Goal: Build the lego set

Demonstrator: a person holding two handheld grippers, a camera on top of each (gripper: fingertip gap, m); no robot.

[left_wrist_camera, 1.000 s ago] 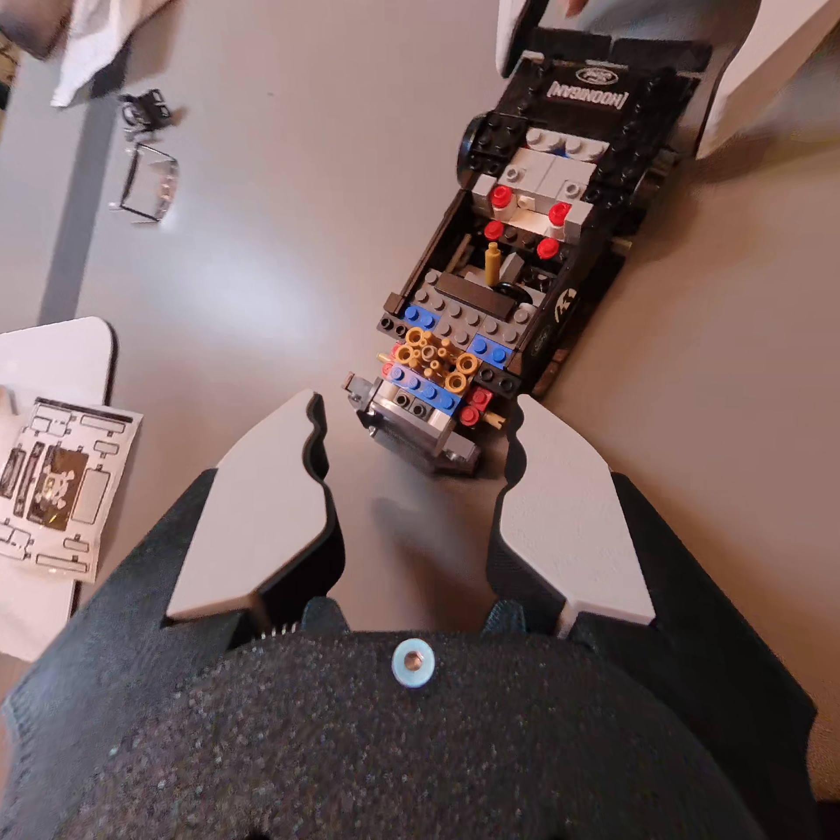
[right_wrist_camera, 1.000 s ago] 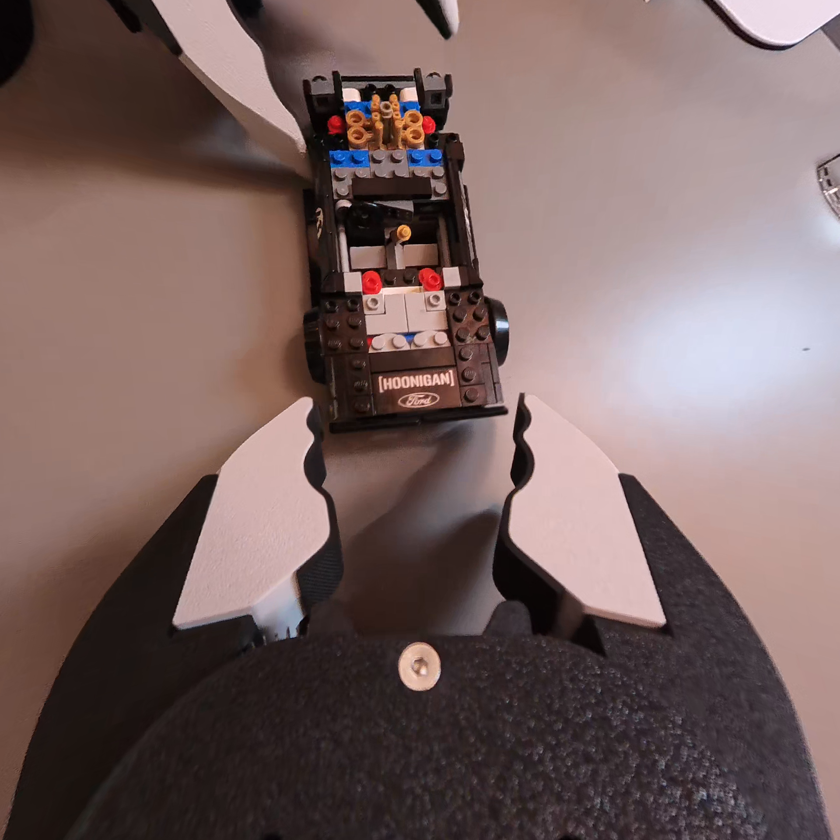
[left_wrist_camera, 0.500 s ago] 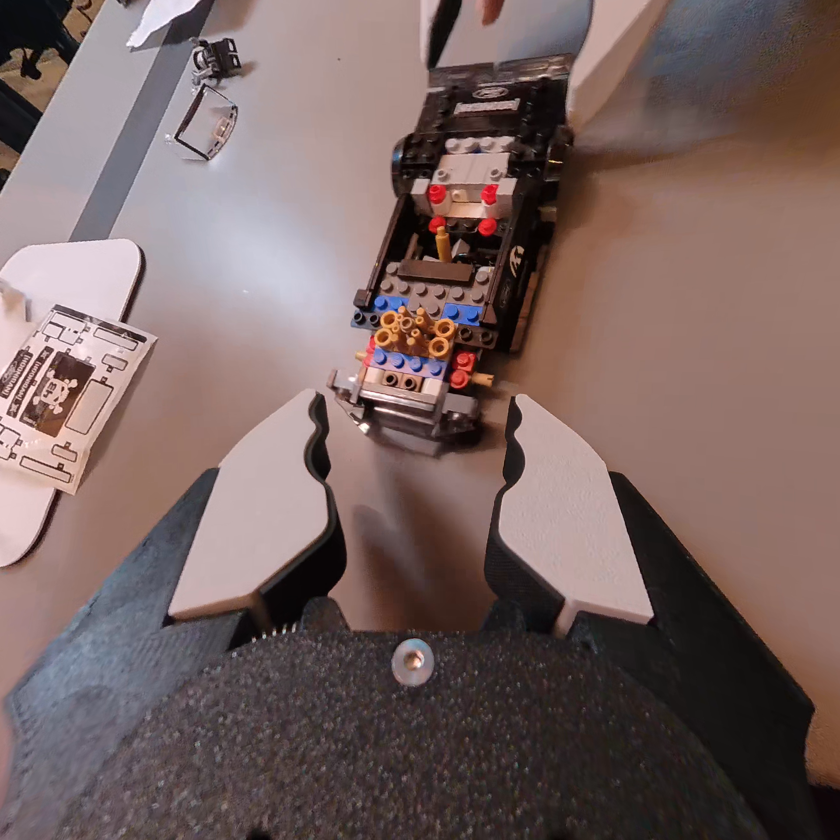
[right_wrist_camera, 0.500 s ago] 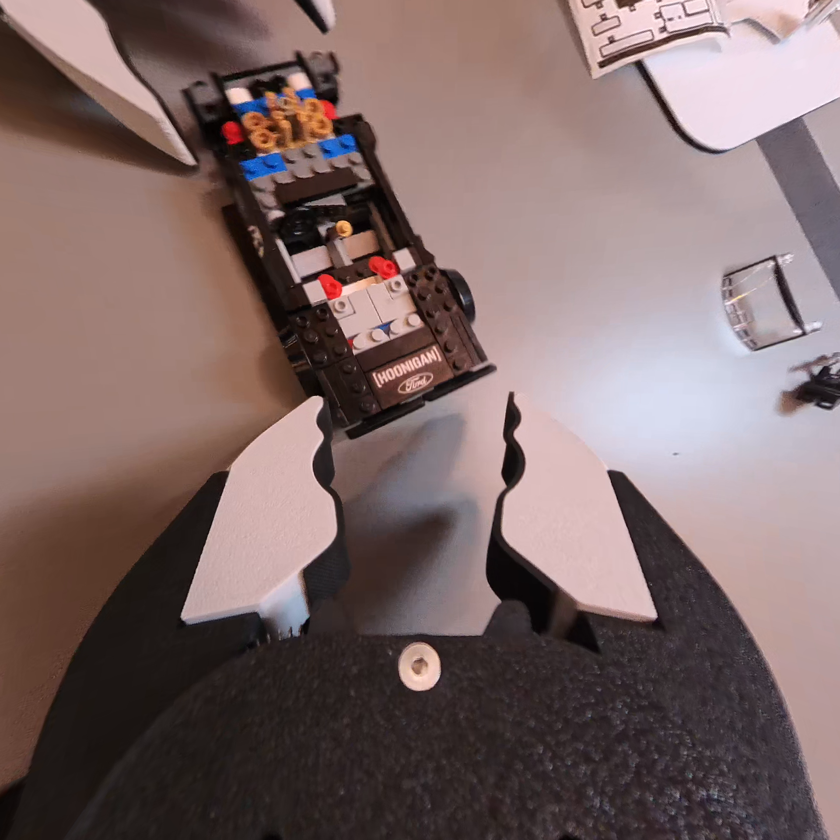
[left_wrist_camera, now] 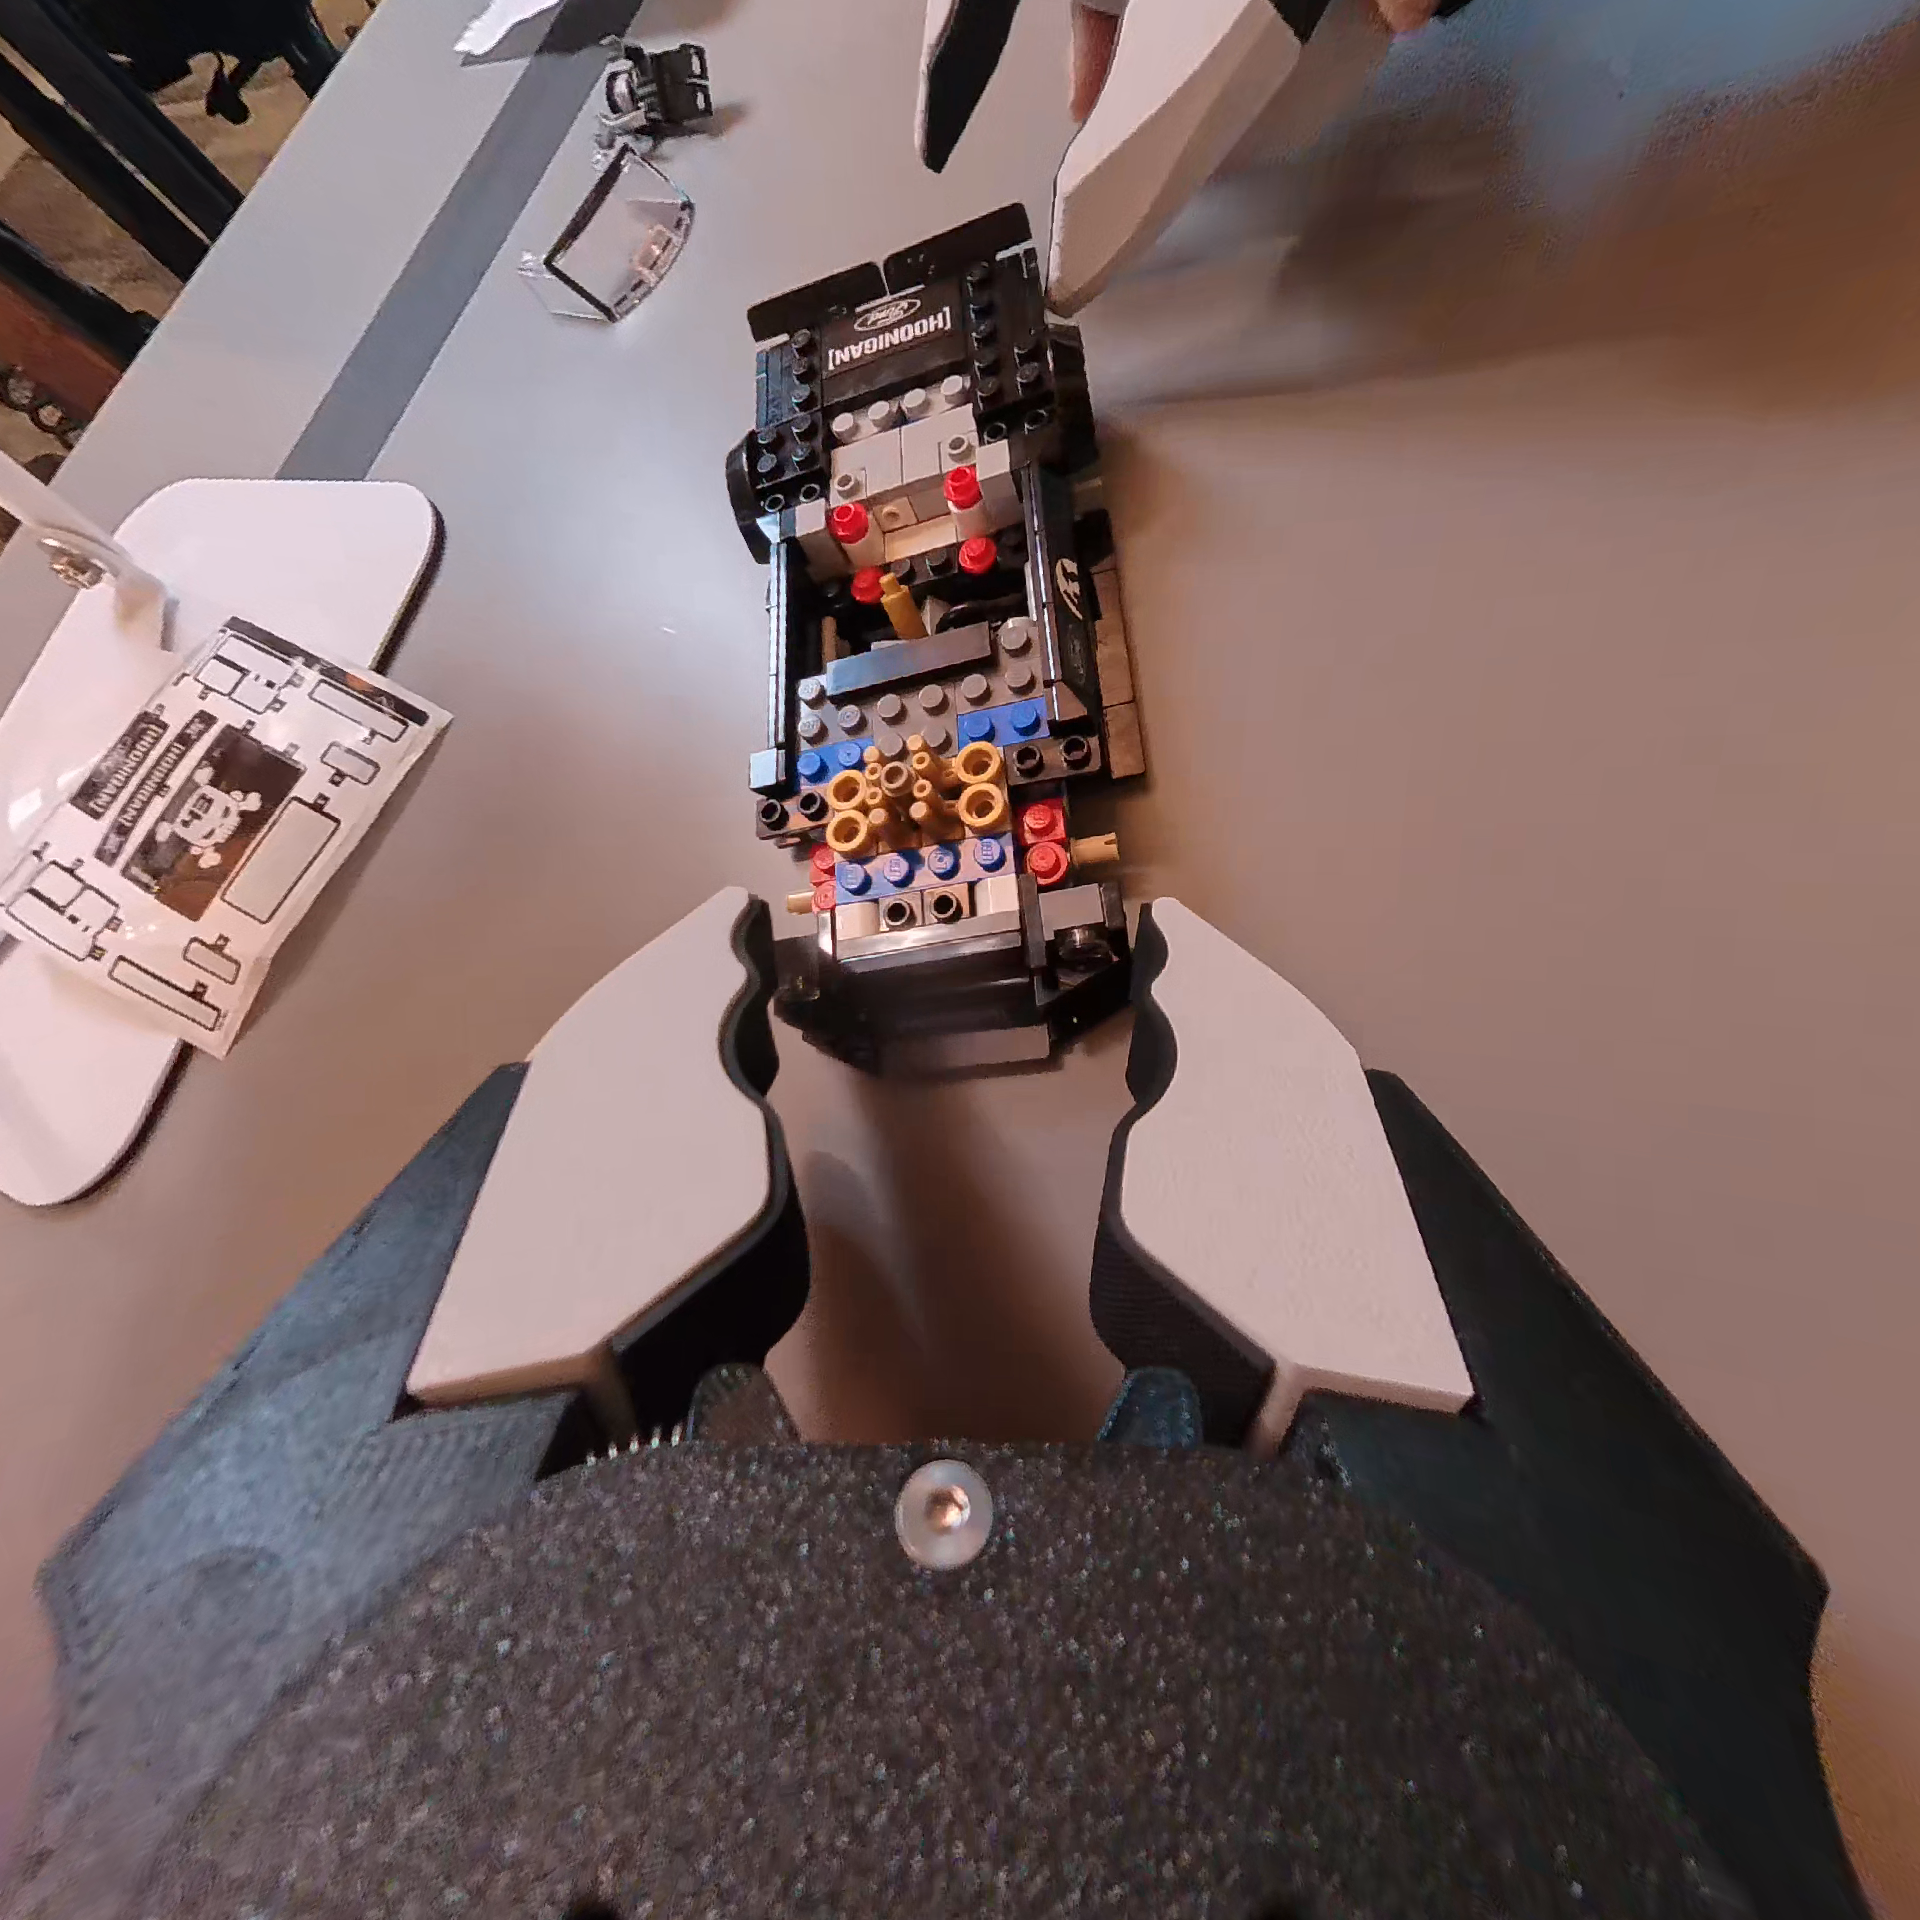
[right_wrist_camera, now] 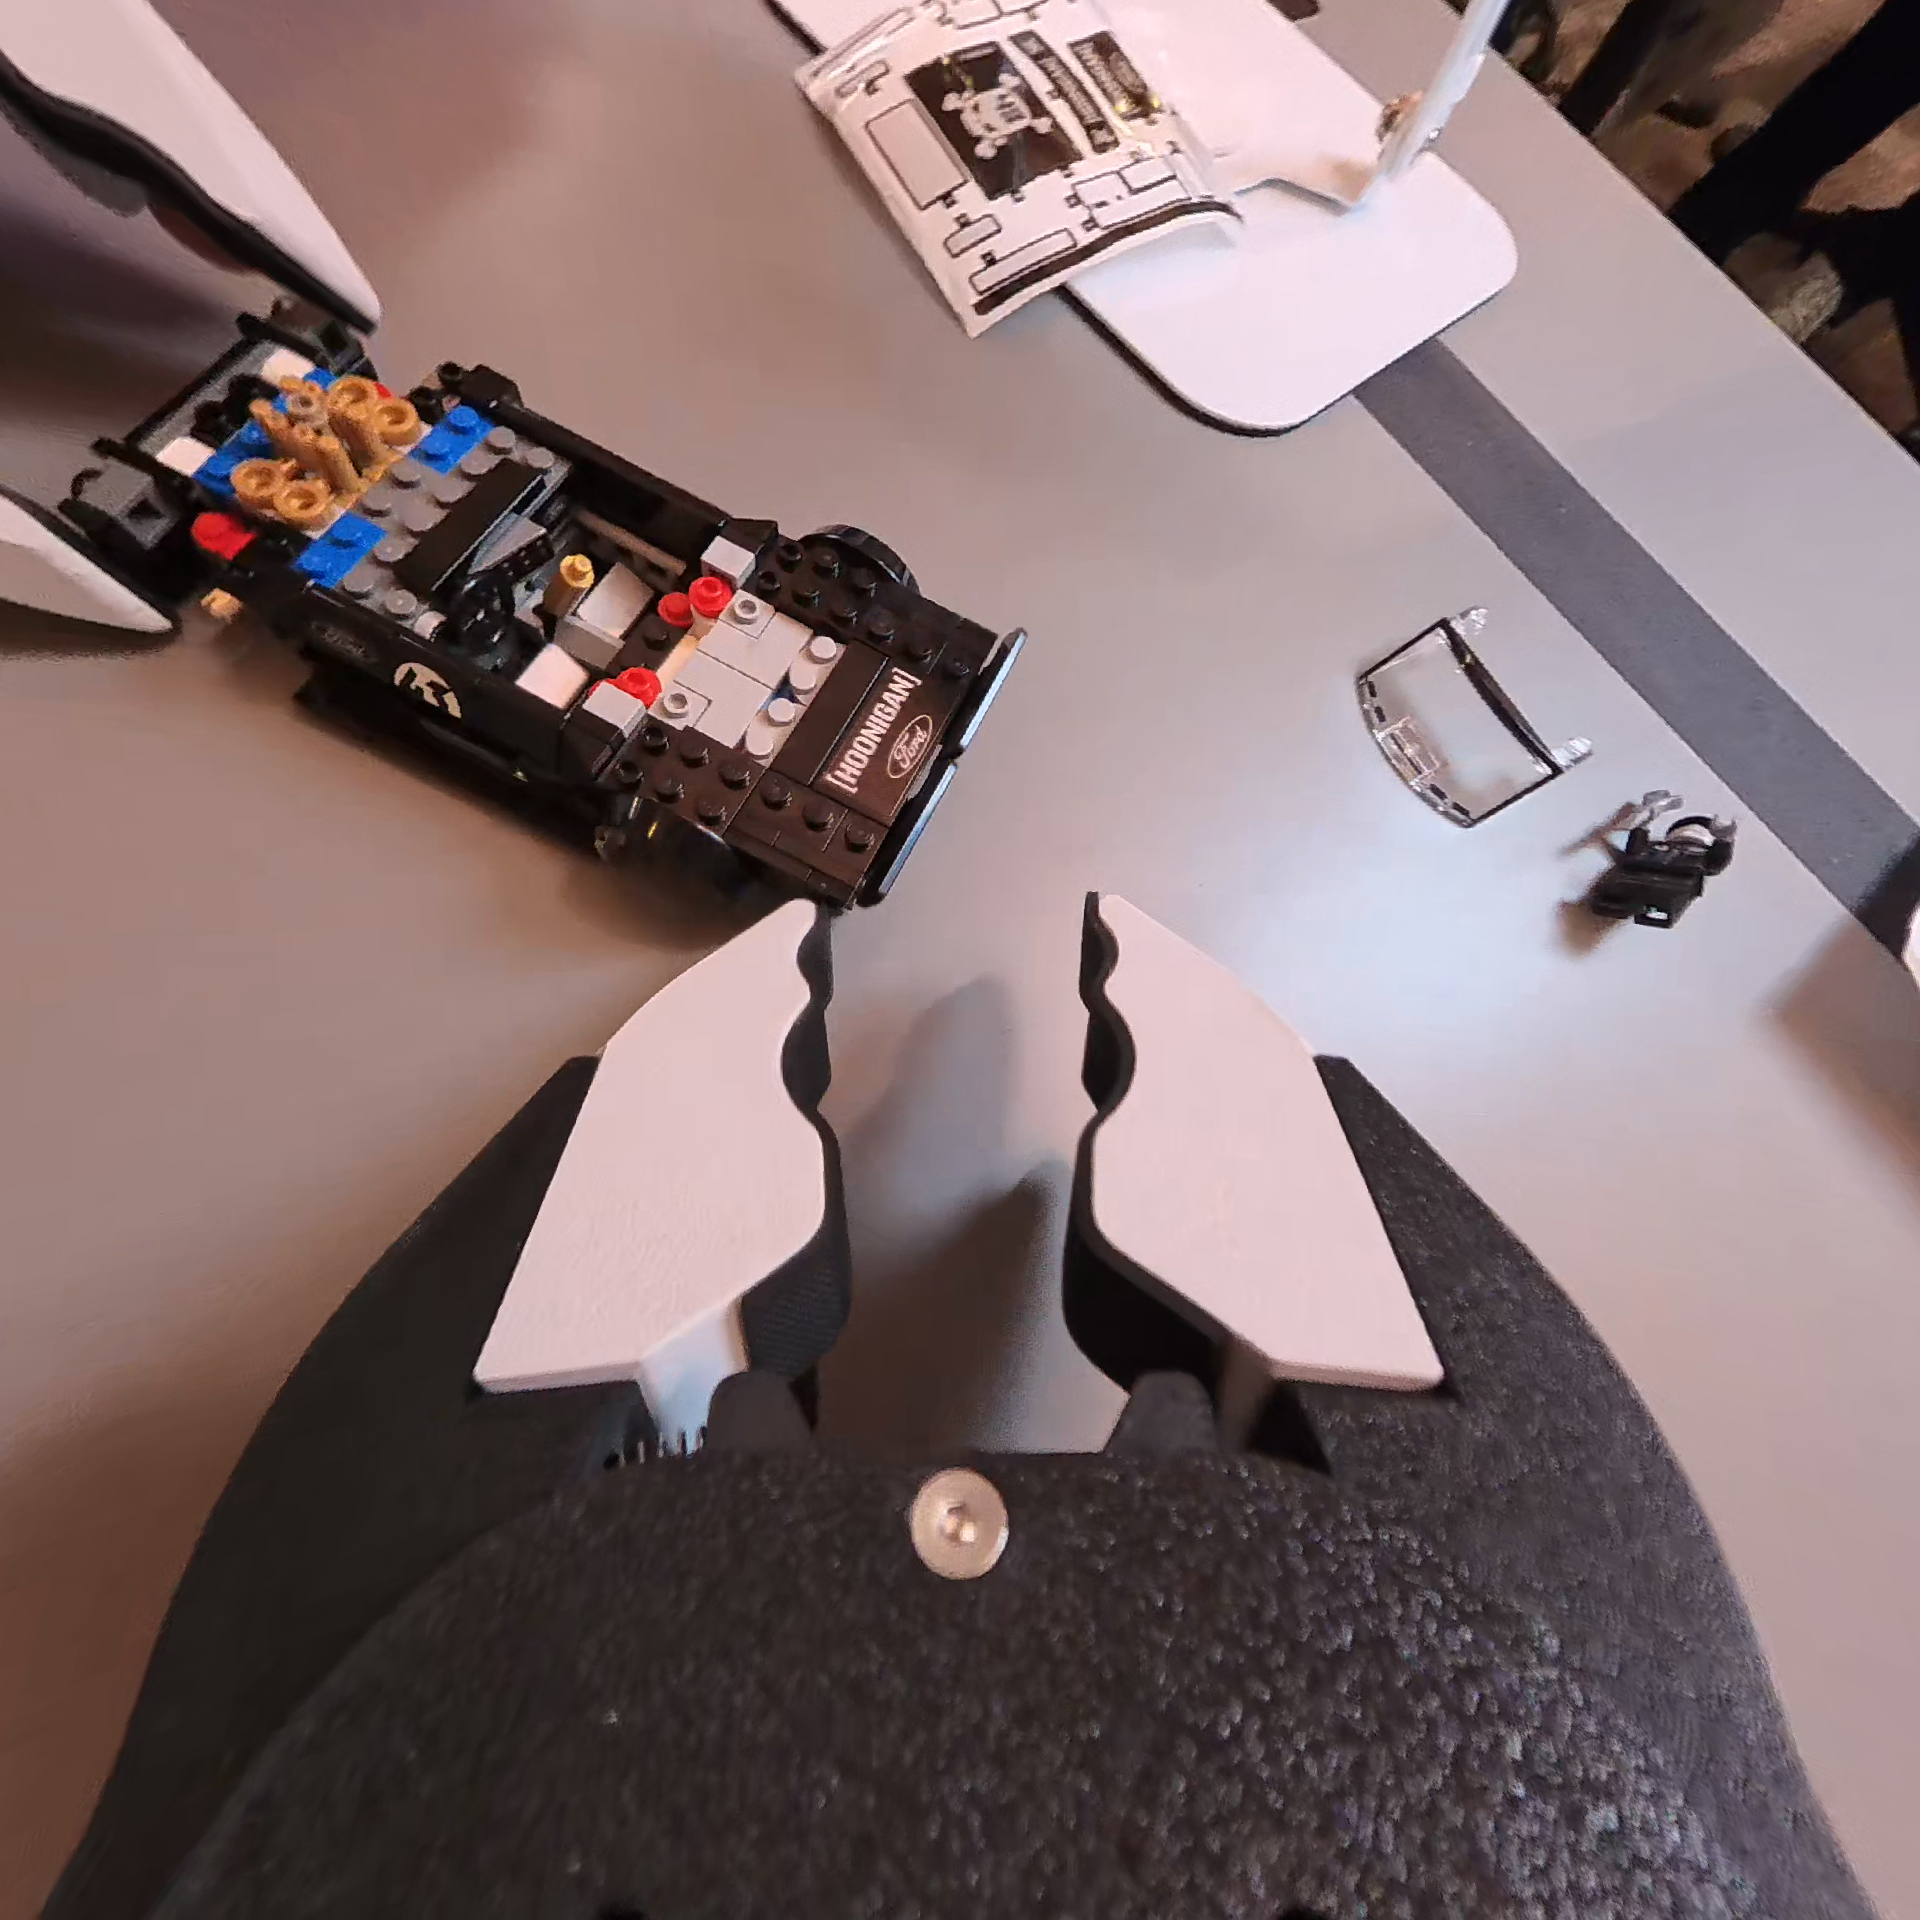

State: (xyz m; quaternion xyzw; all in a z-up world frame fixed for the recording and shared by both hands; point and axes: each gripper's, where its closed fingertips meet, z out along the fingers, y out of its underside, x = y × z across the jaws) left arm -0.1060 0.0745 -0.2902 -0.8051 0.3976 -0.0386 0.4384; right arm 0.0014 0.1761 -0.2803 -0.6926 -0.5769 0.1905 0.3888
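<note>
A partly built black Lego car (left_wrist_camera: 914, 644) with grey, blue, red and tan parts on top lies on the grey table. My left gripper (left_wrist_camera: 951, 930) is open, with its two white fingers on either side of the car's front end. In the right wrist view the car (right_wrist_camera: 582, 623) lies at the left with the left gripper (right_wrist_camera: 249, 457) around its far end. My right gripper (right_wrist_camera: 956, 914) is open and empty, with its left fingertip just off the car's rear corner. It shows at the top of the left wrist view (left_wrist_camera: 1003, 229), behind the car's rear.
A clear windscreen piece (right_wrist_camera: 1455, 727) (left_wrist_camera: 618, 244) and a small black piece (right_wrist_camera: 1662, 862) (left_wrist_camera: 660, 88) lie loose beside the car. A sticker sheet (left_wrist_camera: 197, 831) (right_wrist_camera: 1039, 135) rests on a white stand base (left_wrist_camera: 291, 561) (right_wrist_camera: 1330, 281). A dark stripe (right_wrist_camera: 1662, 623) crosses the table near its edge. Across from one pair of fingers to the other is roughly 15 cm.
My left gripper has moved forward, so its fingers now straddle the car's front end. My right gripper has swung off the car's rear to the right, and its jaws have narrowed.
</note>
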